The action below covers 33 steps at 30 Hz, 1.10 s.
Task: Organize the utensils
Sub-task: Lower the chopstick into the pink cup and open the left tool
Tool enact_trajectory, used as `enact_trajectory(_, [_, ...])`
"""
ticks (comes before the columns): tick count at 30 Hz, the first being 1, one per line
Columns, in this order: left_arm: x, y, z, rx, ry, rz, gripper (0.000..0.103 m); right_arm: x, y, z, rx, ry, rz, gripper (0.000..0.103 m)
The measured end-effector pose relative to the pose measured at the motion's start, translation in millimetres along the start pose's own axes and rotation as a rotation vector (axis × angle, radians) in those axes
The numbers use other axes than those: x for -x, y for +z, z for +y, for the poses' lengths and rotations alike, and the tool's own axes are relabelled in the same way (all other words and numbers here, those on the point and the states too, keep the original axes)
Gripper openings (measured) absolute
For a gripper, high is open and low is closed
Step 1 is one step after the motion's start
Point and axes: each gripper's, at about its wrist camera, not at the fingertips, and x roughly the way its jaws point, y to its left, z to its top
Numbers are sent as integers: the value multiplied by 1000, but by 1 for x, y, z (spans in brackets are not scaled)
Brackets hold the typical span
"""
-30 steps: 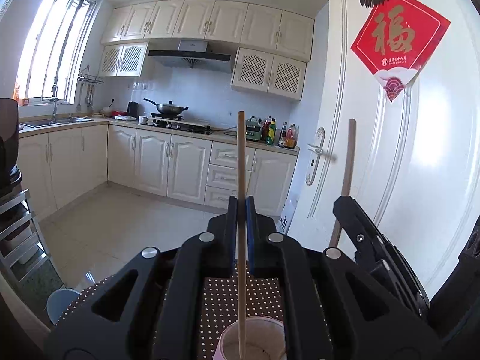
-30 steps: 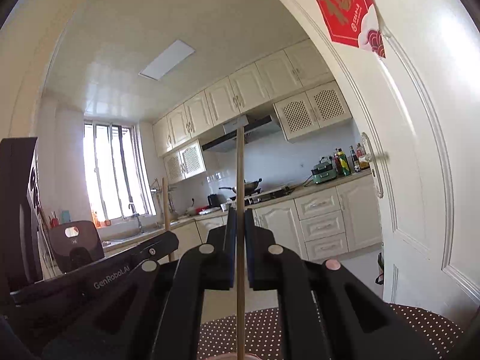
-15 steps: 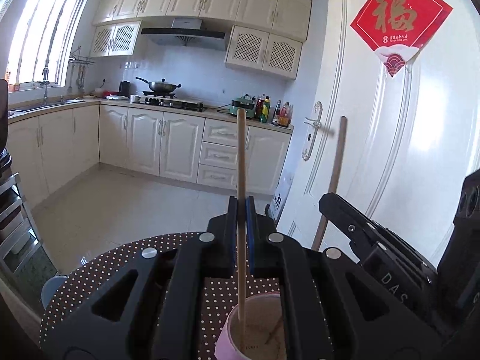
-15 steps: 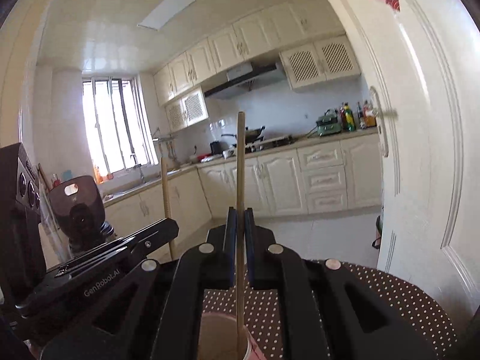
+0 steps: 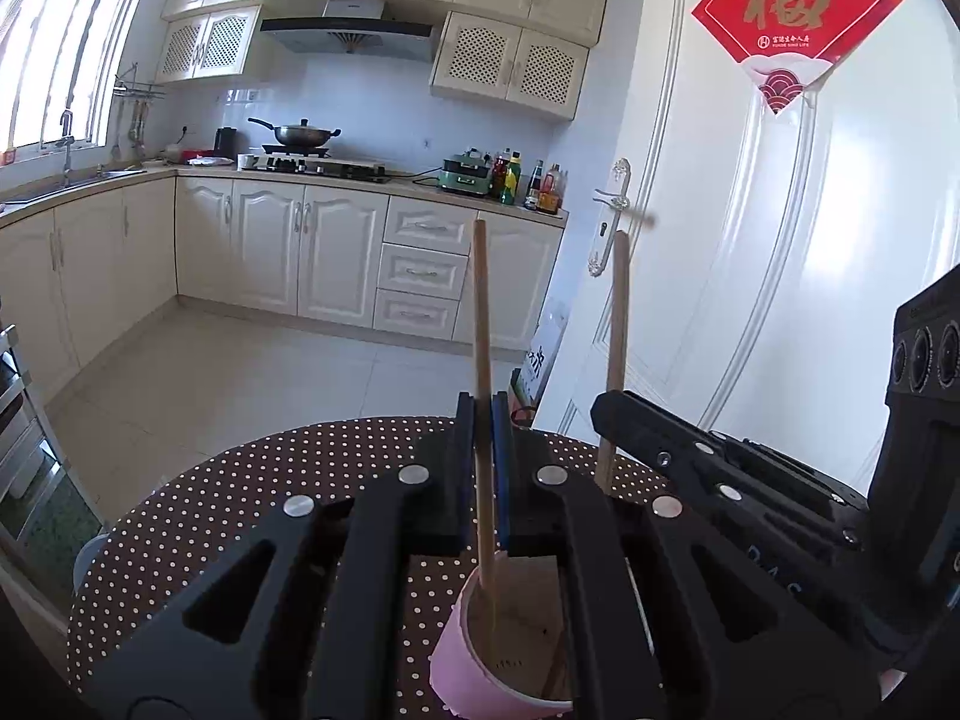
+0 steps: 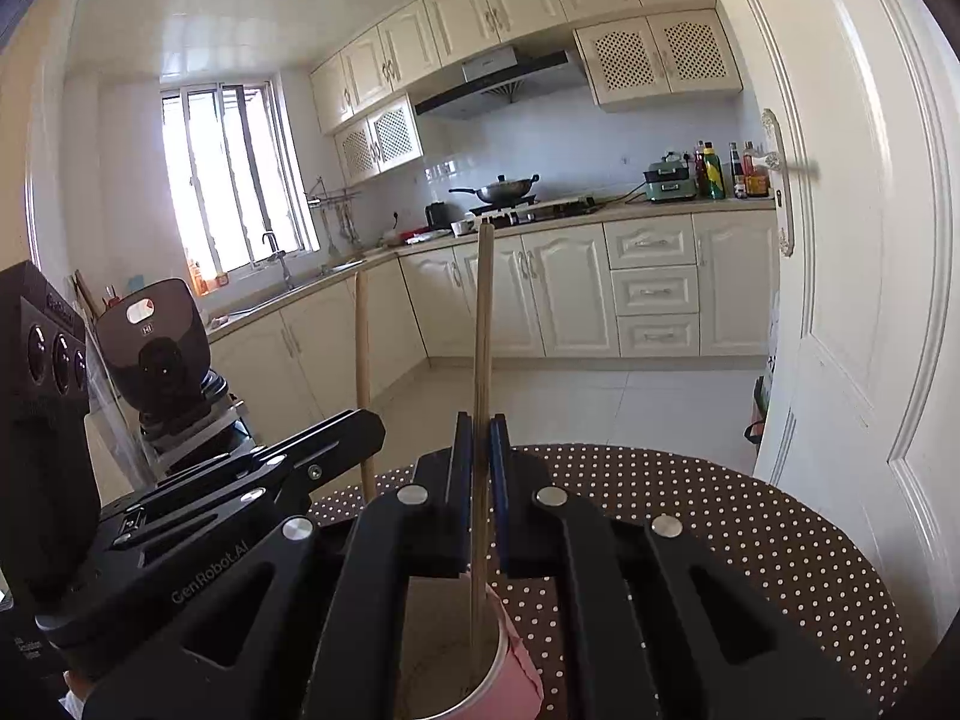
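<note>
My left gripper (image 5: 483, 414) is shut on an upright wooden chopstick (image 5: 482, 312). The stick's lower end reaches into a pink paper cup (image 5: 474, 675) right below the jaws. My right gripper (image 6: 482, 432) is shut on a second upright chopstick (image 6: 483, 330), and that tip also stands inside the pink cup (image 6: 516, 675). The two grippers hang side by side over the cup. In the left wrist view the right gripper's finger (image 5: 678, 444) and its chopstick (image 5: 618, 330) show to the right. In the right wrist view the left gripper's finger (image 6: 288, 468) and its stick (image 6: 362, 360) show to the left.
The cup stands on a round table with a brown, white-dotted cloth (image 5: 270, 492). A white door (image 5: 750, 300) is close on the right. A metal rack (image 5: 18, 420) and a black chair-like device (image 6: 153, 348) stand on the left, with kitchen cabinets beyond the tiled floor.
Both grippers have sunk and tipped downward. The table and the pink cup have come further into view, and the chopstick ends now reach deeper into the cup.
</note>
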Motion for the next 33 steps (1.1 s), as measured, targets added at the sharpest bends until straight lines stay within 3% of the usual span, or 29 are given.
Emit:
enact_trajectory(14, [-1, -10, -11, -63, 6, 26, 7, 5, 2, -3, 0, 5, 46, 9])
enact_trajectory(19, [1, -10, -10, -77, 5, 37, 8, 10, 3, -4, 0, 4, 46, 27])
enact_trajectory(30, [-2, -13, -4, -56, -4, 105, 10, 22, 0, -10, 10, -37, 27, 39])
enact_trajectory(33, [1, -17, -3, -56, 8, 105, 15, 29, -4, -13, 6, -47, 16, 44])
